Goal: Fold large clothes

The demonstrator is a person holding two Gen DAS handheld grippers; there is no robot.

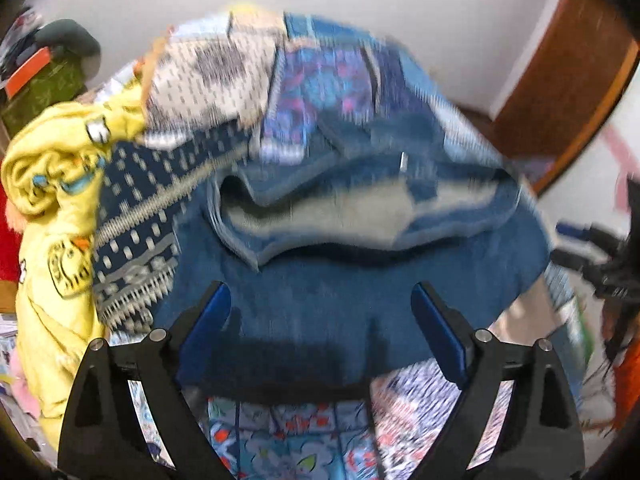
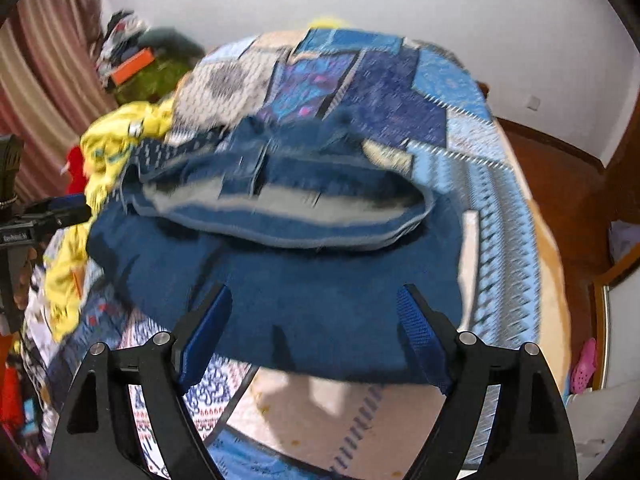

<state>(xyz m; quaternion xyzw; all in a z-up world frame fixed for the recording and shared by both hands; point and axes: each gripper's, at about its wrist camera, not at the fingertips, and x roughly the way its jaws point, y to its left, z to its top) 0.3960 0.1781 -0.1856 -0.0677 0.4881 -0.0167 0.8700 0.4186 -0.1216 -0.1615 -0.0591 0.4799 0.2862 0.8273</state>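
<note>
Blue-padded, both the left gripper point(image 1: 322, 304) and right gripper point(image 2: 316, 304) stand with fingers spread wide, nothing pinched between them. Just beyond lies one folded blue denim garment point(image 2: 304, 280) on the patchwork-quilted bed point(image 2: 496, 184). Farther left sits one crumpled yellow printed garment point(image 1: 60, 208).

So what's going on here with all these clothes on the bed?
Someone is folding laundry on a bed, a two-finger tool in each hand. A blue denim garment lies folded over on the patchwork bedspread. The left gripper and the right gripper both hang over its near edge with jaws wide apart, gripping nothing. A yellow printed garment and a dark patterned one lie crumpled beside it, not yet folded.
</note>
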